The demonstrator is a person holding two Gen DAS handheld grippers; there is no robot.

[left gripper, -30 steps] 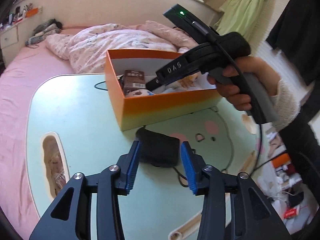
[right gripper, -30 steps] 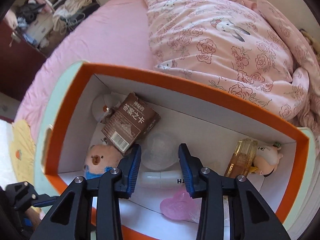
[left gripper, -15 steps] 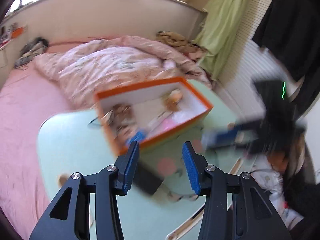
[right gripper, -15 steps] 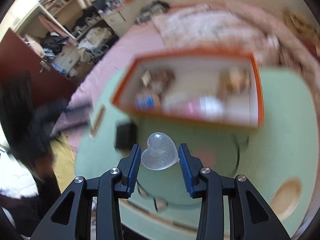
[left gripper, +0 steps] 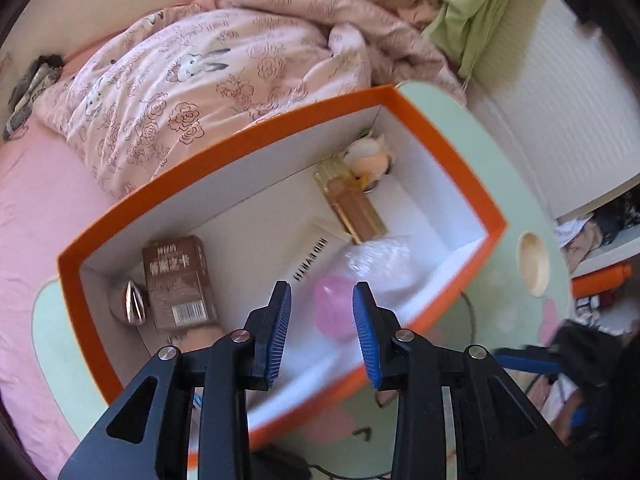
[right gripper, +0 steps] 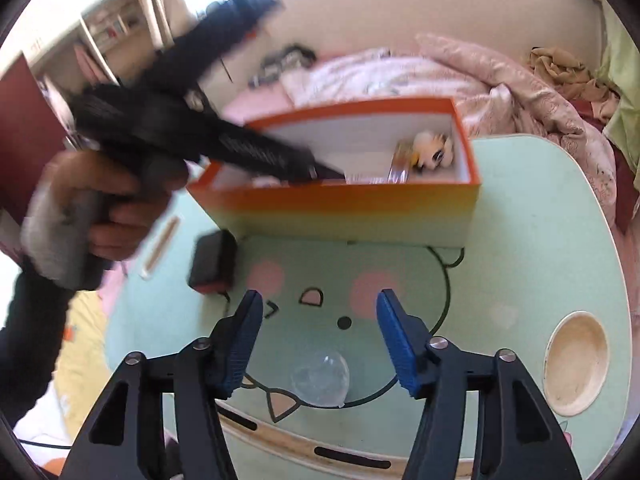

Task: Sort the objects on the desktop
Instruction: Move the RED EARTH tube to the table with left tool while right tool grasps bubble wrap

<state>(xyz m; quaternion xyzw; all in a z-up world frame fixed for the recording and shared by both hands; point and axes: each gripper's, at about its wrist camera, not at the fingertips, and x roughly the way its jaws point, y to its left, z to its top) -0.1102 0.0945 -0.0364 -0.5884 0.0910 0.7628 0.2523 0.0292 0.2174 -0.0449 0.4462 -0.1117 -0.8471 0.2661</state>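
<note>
Since half a sec ago my right gripper (right gripper: 319, 334) has let go of the clear heart (right gripper: 320, 378): it now lies on the green table (right gripper: 520, 272), jaws spread wide above it. My left gripper (left gripper: 322, 330) has swung over the orange box (left gripper: 460, 152), jaws part-open, empty, above the pink heart (left gripper: 334, 312). Brown carton (left gripper: 178, 280), amber bottle (left gripper: 352, 200), doll (left gripper: 370, 156) etc. are inside the box; black pouch (right gripper: 212, 258) lies outside it. One item out, I'd judge; most left.

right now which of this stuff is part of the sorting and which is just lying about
In the job:
orange box
pink heart
brown carton
amber bottle
doll
clear heart
left gripper
right gripper

Lying about:
quilt
green cloth
black adapter
</note>
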